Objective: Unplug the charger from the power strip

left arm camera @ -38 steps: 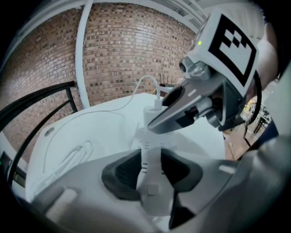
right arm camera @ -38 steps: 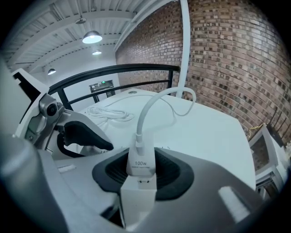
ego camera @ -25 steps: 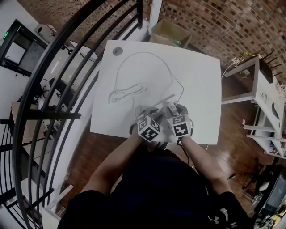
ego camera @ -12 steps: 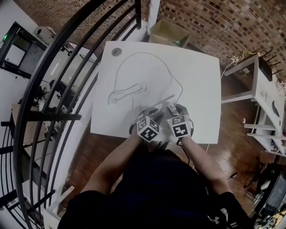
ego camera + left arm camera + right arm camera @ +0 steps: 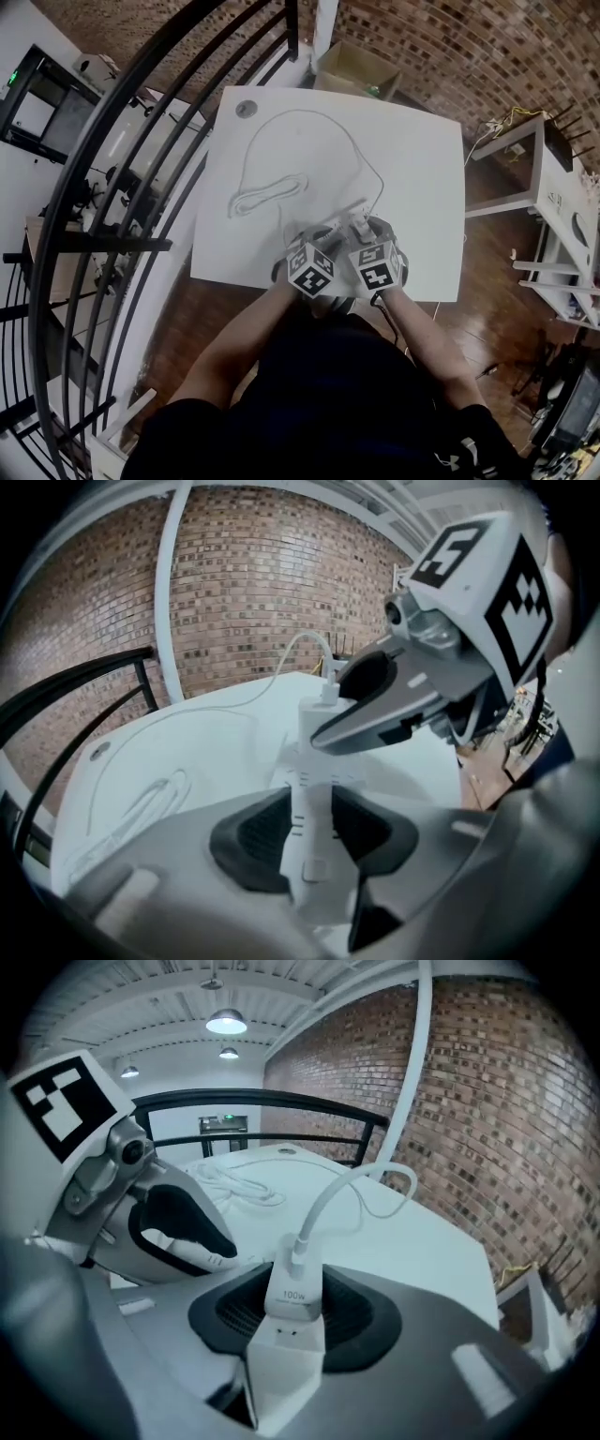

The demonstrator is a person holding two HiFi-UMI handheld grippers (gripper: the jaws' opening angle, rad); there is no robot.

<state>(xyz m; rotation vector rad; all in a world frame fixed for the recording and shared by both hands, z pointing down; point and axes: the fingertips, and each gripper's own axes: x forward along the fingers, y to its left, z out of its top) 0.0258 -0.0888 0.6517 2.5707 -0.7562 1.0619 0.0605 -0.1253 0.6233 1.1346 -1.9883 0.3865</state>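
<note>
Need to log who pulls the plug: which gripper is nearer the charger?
Right. The right gripper has the charger between its opening jaws; the left gripper is beside it, clamped on the power strip.

You're working under bright, even light, with lamps (image 5: pixel 226 1023) glowing overhead in your right gripper view. The white table (image 5: pixel 412 187) is glaring, nearly washing out the cable (image 5: pixel 302 111). Fisheye is bending the railing (image 5: pixel 122 141) and darkening the corners, and close foregrounds are blurring in both gripper views.
</note>
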